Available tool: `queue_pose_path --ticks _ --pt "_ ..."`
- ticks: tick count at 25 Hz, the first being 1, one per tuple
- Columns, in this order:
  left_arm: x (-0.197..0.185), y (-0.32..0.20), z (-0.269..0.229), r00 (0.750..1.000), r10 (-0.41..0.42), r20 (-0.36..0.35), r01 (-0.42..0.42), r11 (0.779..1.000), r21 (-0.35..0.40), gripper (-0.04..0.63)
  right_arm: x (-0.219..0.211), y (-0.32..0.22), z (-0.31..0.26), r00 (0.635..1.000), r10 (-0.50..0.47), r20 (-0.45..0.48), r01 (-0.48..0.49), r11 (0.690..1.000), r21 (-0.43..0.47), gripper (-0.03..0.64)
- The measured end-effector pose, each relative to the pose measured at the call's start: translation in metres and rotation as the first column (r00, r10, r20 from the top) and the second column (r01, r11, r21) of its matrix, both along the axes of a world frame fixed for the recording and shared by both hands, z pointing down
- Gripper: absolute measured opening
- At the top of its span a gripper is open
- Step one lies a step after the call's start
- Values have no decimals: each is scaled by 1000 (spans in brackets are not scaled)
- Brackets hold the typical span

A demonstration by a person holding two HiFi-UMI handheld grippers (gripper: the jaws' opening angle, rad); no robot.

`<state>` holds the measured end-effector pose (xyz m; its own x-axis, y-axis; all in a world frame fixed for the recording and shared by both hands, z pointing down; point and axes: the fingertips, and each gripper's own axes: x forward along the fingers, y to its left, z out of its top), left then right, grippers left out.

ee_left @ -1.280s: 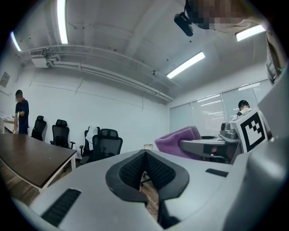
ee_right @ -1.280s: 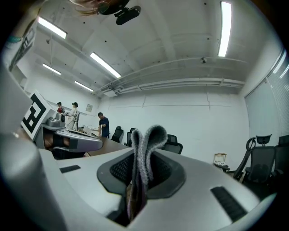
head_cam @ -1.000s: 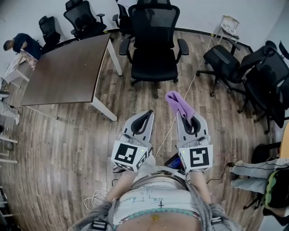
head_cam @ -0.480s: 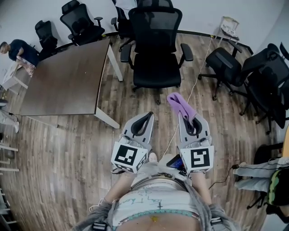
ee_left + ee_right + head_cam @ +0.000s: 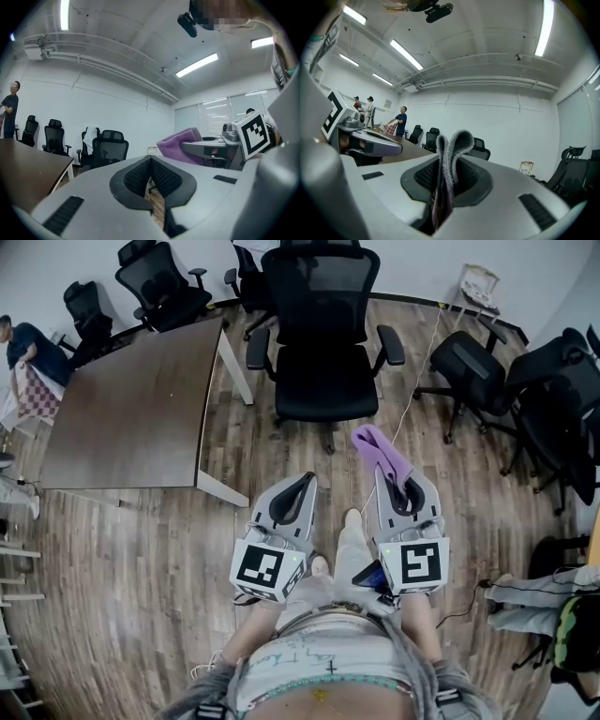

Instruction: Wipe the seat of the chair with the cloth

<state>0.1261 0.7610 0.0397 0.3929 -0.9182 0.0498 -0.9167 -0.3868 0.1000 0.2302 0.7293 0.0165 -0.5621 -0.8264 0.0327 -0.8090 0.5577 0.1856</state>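
Cloth (image 5: 378,452), judged soft, light and limp, is pinched at its fold between the closed jaws of the right gripper (image 5: 397,484), short of the chair (image 5: 323,381); left gripper (image 5: 300,484) jaws meet, empty.

- left claw (image 5: 302,482), right claw (image 5: 396,476): side by side and apart, above the floor (image 5: 141,549).
- cloth (image 5: 379,452): in the right claw, between its jaws, its free end sticking out ahead of the tips.
- chair (image 5: 323,381): ahead of both claws, seat on the near side, backrest on the far side.
- worktop (image 5: 131,399): ahead and to the left of the left claw, left of the chair.
- side chairs (image 5: 473,371): ahead and to the right of the right claw, well apart from the chair.
- far chairs (image 5: 159,282): beyond the worktop's far edge.
- cable (image 5: 417,371): on the floor, running between the chair and the side chairs, ahead of the right claw.
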Motion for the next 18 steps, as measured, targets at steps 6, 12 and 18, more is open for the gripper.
queue_pose_path --ticks 6,12,18 --pt "0 -56 6 1000 -15 8 15 1000 -20 2 -2 -56 3 1000 -14 12 14 1000 -13 52" --pt "13 -117 -3 999 -38 11 38 999 -13 2 9 -115 -7 999 -48 22 48 999 0 52" --pt "33 -168 -14 994 -108 17 108 994 -3 2 25 -171 -20 992 -128 21 127 992 16 52"
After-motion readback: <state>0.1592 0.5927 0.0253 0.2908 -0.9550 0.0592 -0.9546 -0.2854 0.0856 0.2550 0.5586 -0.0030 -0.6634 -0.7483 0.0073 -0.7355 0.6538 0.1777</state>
